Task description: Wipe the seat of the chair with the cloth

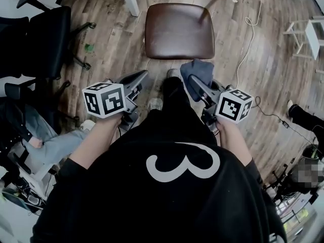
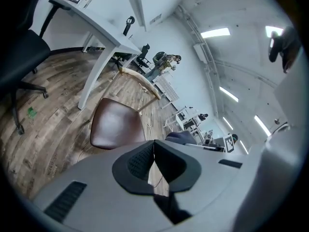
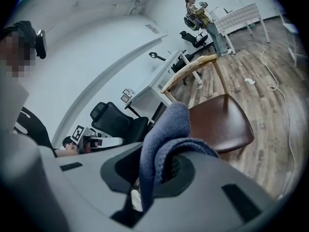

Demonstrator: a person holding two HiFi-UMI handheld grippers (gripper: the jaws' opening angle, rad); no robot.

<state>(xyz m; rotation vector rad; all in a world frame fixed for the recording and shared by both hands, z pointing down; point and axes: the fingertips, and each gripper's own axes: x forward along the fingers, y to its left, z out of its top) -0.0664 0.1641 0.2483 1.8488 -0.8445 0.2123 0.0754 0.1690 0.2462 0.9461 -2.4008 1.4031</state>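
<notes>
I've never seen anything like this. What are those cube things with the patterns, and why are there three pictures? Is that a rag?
No robot here: a person holds two tools, each ending in a two-jaw claw; the patterned cubes belong to them. One picture comes from a head camera looking down; the others from cameras on each claw. The left claw is shut and empty. The right claw pinches a blue-grey cloth. Ahead stands the brown chair seat, bare, on a wooden floor.
</notes>
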